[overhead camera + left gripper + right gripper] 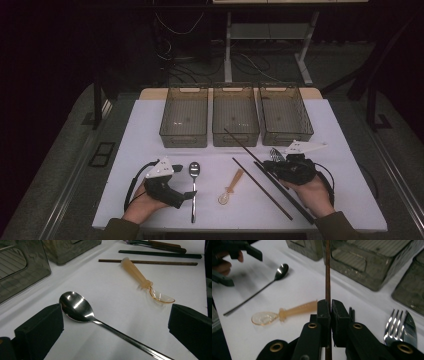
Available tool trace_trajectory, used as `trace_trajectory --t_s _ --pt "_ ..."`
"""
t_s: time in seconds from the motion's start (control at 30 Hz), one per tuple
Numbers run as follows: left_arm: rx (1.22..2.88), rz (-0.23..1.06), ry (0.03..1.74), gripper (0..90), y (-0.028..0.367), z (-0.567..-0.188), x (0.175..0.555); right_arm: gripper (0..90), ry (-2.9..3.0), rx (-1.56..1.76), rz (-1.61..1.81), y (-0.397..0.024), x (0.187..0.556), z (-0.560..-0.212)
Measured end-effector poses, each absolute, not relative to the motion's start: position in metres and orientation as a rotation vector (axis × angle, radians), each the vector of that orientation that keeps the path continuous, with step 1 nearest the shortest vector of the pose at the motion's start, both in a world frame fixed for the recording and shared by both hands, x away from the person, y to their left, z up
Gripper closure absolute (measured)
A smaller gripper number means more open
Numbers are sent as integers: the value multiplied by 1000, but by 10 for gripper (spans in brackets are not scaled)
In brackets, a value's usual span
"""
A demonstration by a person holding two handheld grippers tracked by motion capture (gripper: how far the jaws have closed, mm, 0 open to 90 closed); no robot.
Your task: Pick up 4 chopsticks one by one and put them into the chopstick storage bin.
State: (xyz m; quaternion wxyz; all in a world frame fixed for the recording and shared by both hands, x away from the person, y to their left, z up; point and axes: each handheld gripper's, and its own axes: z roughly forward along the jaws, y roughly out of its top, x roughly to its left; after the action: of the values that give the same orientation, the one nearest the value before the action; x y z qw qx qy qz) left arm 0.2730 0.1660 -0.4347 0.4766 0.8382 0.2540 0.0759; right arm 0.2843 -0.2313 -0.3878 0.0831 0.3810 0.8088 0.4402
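Right gripper (329, 315): jaws clamped narrow on a thin brown chopstick (327, 270). In the right gripper view the stick runs straight up from between the pads, past the edge of a grey mesh bin (372, 262) ahead. In the high view the right gripper (272, 167) is carried in a hand (310, 192) entering from the bottom edge, palm cupping the body from below, jaws pointing left and away from the person. The held chopstick (240, 142) slants from the jaws toward the middle bin (235, 120). Two dark chopsticks (272, 192) lie on the white table (345, 165) just beside and under this gripper. A fork (392, 325) lies right of the jaws.

Left gripper (115, 325): jaws wide apart, gripping nothing. A steel spoon (77, 307) lies between them, bowl next to the left jaw, handle running back toward the camera. An amber plastic spoon (140, 277) lies ahead of the right jaw. In the high view the left hand (150, 197) holds the left gripper (187, 196) low over the table, jaws pointing right toward the steel spoon's handle.
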Motion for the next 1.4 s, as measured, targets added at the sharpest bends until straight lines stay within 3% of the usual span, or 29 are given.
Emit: trace_trajectory --t_s 1.4 --pt "2037 182 619 0 166 -436 273 857 2344 1109 1353 -162 352 -364"
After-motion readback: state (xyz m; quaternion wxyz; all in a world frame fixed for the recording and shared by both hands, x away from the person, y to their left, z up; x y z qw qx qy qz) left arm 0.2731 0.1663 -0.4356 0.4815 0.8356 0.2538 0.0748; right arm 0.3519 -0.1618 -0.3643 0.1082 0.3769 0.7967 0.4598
